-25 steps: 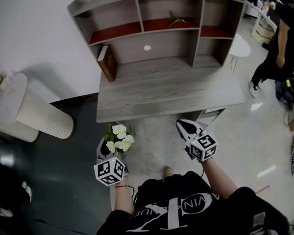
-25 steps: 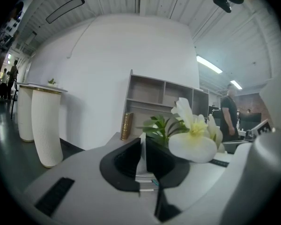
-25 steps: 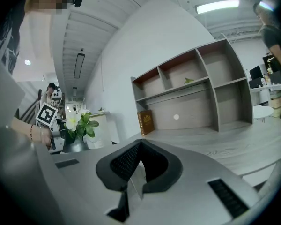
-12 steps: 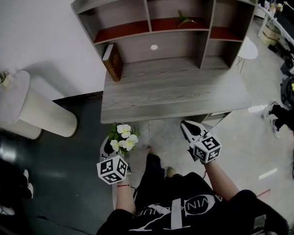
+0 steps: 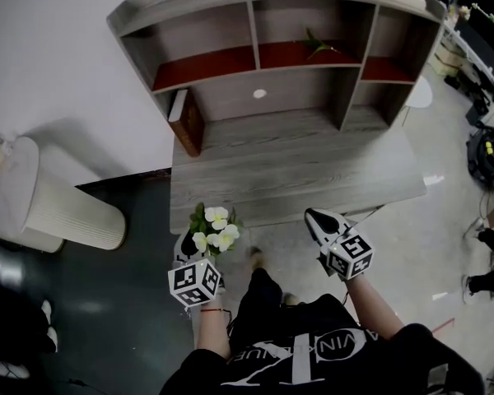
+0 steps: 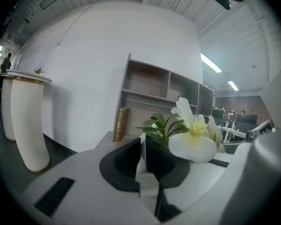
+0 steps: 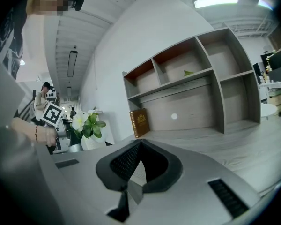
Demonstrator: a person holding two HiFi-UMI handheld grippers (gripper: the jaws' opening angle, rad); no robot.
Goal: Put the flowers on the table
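Observation:
A bunch of white flowers (image 5: 214, 229) with green leaves stands up out of my left gripper (image 5: 199, 242), which is shut on its stems. The bunch hangs over the floor just in front of the grey wooden table's (image 5: 255, 189) front edge. In the left gripper view the blossoms (image 6: 192, 136) rise right behind the closed jaws of the left gripper (image 6: 143, 143). My right gripper (image 5: 317, 218) is shut with nothing in it, also just short of the table edge. From the right gripper view the flowers (image 7: 84, 122) show at the left, and the right gripper (image 7: 140, 142) points at the table.
A shelf unit (image 5: 263, 52) stands on the back of the table, with a brown book (image 5: 186, 120) leaning at its left and a green sprig (image 5: 317, 46) on the middle shelf. A white ribbed pedestal (image 5: 62, 212) stands left; a small white round table (image 5: 420, 93) right.
Both grippers have moved forward toward the table's front edge, the flowers still held. A person standing at the right has walked off; only the legs show now.

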